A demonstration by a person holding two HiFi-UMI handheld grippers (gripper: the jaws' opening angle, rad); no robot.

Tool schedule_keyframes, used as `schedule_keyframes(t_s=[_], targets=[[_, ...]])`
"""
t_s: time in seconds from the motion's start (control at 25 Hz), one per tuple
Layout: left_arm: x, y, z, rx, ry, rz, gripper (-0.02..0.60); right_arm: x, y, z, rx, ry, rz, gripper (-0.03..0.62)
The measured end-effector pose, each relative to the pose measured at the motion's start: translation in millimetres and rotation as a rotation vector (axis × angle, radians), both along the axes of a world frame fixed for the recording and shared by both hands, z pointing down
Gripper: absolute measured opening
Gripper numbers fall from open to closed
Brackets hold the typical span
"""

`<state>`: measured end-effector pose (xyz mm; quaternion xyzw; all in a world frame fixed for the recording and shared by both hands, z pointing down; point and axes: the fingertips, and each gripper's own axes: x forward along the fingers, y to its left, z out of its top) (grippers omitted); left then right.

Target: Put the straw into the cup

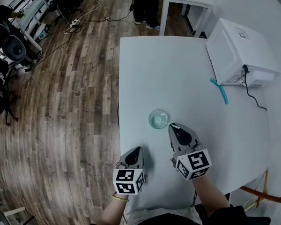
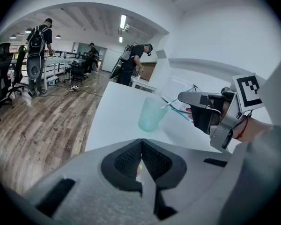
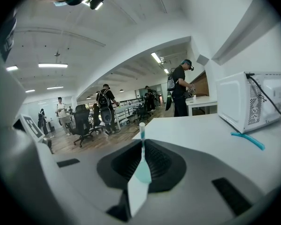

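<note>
Spotted one cup (image 1: 158, 119), two straws: first straw (image 3: 141, 142) clamped in right gripper (image 1: 174, 126), second straw (image 1: 220, 91) on surface (image 1: 168, 69); left gripper (image 1: 139, 150) closed, empty.

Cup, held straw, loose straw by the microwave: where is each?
cup (image 2: 152, 115), left gripper view, middle of its side wall.
held straw (image 3: 142, 137), right gripper view, teal band on its shaft.
loose straw (image 1: 220, 92), head view, mid-length.

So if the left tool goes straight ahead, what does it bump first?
Probably the cup, standing almost dead ahead of the left tool. The tool tilts down, though, so it might touch the table first.
</note>
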<state>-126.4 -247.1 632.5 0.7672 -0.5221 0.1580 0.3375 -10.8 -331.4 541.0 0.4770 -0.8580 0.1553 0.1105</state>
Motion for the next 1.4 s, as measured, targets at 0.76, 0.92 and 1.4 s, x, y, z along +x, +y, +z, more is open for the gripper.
schedule_keyframes(t_s=[0.76, 0.92, 1.4], targets=[[9.3, 1.7, -0.3, -0.005, 0.004, 0.025, 0.016, 4.8, -3.0, 3.8, -0.022, -0.036, 0.021, 0.044], [10.1, 4.9, -0.6, -0.005, 0.003, 0.030, 0.016, 7.5, -3.2, 4.4, -0.029, -0.033, 0.032, 0.130], [18.0, 11.3, -13.0, 0.019, 0.011, 0.040, 0.015, 12.9, 7.3, -5.3, -0.019, -0.026, 0.035, 0.152]])
